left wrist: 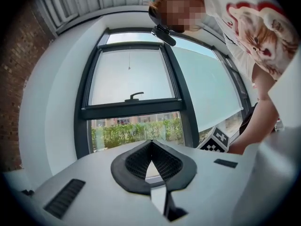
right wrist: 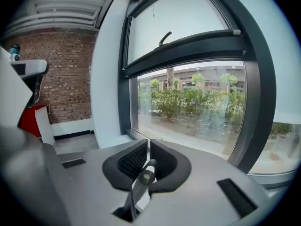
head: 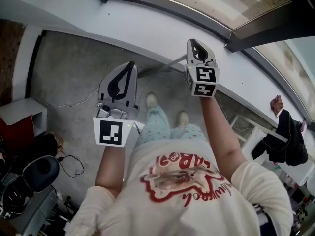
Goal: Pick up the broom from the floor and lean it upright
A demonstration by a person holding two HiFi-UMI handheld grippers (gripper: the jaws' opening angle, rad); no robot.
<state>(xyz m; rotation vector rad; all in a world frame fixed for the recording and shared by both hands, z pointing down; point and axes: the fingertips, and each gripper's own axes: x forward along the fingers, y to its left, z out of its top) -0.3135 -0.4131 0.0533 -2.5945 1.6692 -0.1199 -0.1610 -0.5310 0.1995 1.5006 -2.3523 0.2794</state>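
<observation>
In the head view both grippers are raised in front of the person, toward a big window. My right gripper point(head: 196, 43) point(right wrist: 148, 142) is shut on the broom's thin grey handle point(right wrist: 143, 178), whose round end sticks out between the pads. In the head view that handle point(head: 162, 66) slants down and left from the right gripper toward the floor; the broom's head is hidden. My left gripper point(head: 131, 65) point(left wrist: 151, 142) is shut, its tips touching with nothing between them, and it stands left of the handle and apart from it.
A window with a dark frame point(left wrist: 134, 108) and a white sill point(head: 147, 28) lies straight ahead. A white shelf point(head: 22, 109), a black chair point(head: 37, 173) and a floor cable point(head: 74, 166) are at the left. A table with a black bag point(head: 288, 141) is at the right.
</observation>
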